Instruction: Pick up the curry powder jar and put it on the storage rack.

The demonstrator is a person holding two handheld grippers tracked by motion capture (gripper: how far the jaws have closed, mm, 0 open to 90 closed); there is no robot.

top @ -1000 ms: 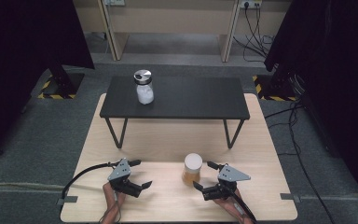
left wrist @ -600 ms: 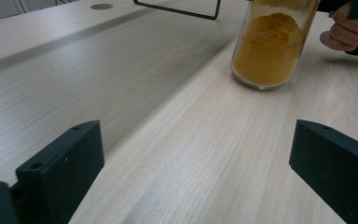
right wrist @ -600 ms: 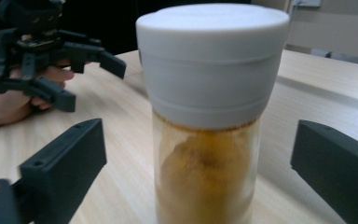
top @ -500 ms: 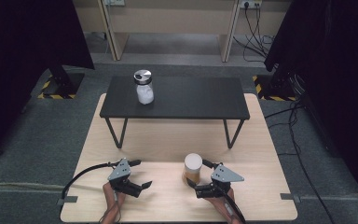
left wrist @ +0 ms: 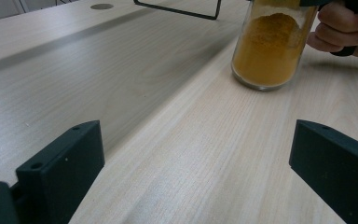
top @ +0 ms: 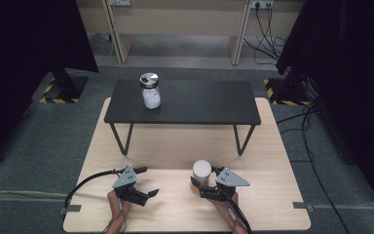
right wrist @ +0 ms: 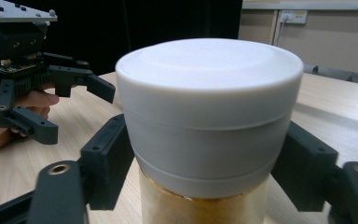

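Right gripper (top: pixel 200 183) just closing on spice jar (top: pixel 201 172) at its white cap, jaws pressing both sides, jar holding orange powder, standing on table (top: pixel 175 151) at 6 o'clock, left gripper (top: pixel 148 193) gaping empty at 9 o'clock of it

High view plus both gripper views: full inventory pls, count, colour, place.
Spice jar: 1, white lid, orange-yellow powder, near edge of the wooden table, between the right gripper's jaws.
Glass jar: 1, silver lid, white contents, on the black bench, left part.
Black bench: 1, black, far half of the wooden table.
Wooden table: 1, light wood, on grey floor.
Left gripper: 1, black, open, near left.
Right gripper: 1, black, jaws just closed onto the spice jar's lid.
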